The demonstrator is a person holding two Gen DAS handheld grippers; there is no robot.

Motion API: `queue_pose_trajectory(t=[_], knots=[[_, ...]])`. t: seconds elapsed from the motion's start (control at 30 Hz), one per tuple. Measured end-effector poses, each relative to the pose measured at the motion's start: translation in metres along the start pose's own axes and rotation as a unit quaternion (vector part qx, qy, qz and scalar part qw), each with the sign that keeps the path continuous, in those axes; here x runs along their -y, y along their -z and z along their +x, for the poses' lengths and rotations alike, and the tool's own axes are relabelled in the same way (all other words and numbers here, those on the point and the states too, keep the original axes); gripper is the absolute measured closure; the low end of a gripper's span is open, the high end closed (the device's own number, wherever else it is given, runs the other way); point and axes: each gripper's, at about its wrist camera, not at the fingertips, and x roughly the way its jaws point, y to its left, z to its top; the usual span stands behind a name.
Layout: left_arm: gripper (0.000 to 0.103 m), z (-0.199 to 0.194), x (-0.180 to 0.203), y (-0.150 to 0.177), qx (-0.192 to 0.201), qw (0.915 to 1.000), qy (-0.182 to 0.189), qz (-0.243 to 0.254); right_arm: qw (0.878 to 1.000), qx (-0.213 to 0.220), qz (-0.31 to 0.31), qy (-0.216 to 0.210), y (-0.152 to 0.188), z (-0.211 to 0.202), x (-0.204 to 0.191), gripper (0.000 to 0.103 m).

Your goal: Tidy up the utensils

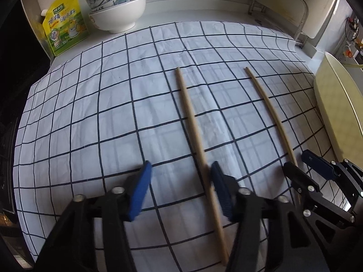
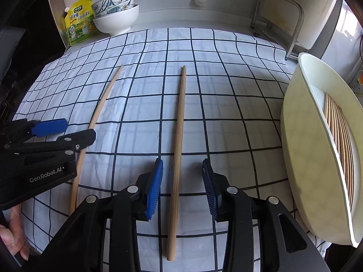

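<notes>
Left gripper (image 1: 179, 181): its jaws stand partly apart, astride one wooden chopstick (image 1: 197, 133) that lies flat on the cloth. The stick sits hard against the right-hand blue pad (image 1: 221, 190), with a clear gap to the left pad, so nothing is gripped yet.

Right gripper (image 2: 182, 185): its jaws are also partly apart, straddling the second chopstick (image 2: 178, 149). That stick lies closer to the left pad than the right, and neither pad appears to press on it.

Checked cloth (image 2: 226, 104): white with dark grid lines, this is the landmark. Both loose chopsticks lie on it lengthwise, roughly side by side and well apart, their far tips pointing toward the back wall.

Cream tray (image 2: 301, 149): a pale oval container at the cloth's right edge, just beside the right gripper. It already holds a row of matching chopsticks (image 2: 340, 140).

Beyond the cloth: stacked bowls (image 1: 115, 11) and a yellow seasoning pouch (image 1: 65, 22) stand at its far left corner. A metal rack (image 2: 281, 20) stands at its far right corner.

Step in hand, judged: closing on each stick near its handle end.

Doing it well: each gripper should be centred over its stick before closing, and kept low, so the round stick does not roll away from the pad. Each stick is best lifted level and laid in the tray parallel to the row.
</notes>
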Motion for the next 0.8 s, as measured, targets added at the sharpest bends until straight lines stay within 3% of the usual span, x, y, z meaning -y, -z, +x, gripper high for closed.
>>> queue_pose_trajectory(t=[0.03, 0.1, 0.2, 0.5, 0.8], knots=[[0.078, -0.001, 0.002, -0.001, 0.001, 1.0000, 0.003, 0.002, 1.000, 0.000, -0.004, -0.002, 0.000, 0.000, -0.001, 0.074], [0.095, -0.001, 0.002, -0.003, -0.003, 1.0000, 0.008, 0.002, 1.000, -0.002, -0.011, -0.007, -0.001, 0.000, -0.005, 0.083], [0.096, 0.000, 0.000, -0.005, -0.009, 0.9998, 0.016, 0.006, 1.000, -0.006, -0.015, -0.011, -0.003, 0.001, -0.006, 0.096], [0.096, -0.010, -0.012, -0.009, -0.037, 0.9981, 0.049, 0.009, 0.998, -0.009, 0.028, -0.052, -0.008, -0.013, 0.001, 0.096], [0.096, -0.071, 0.012, -0.028, 0.004, 0.9977, 0.051, 0.045, 0.993, 0.037, 0.060, -0.093, -0.024, -0.065, 0.022, 0.096]])
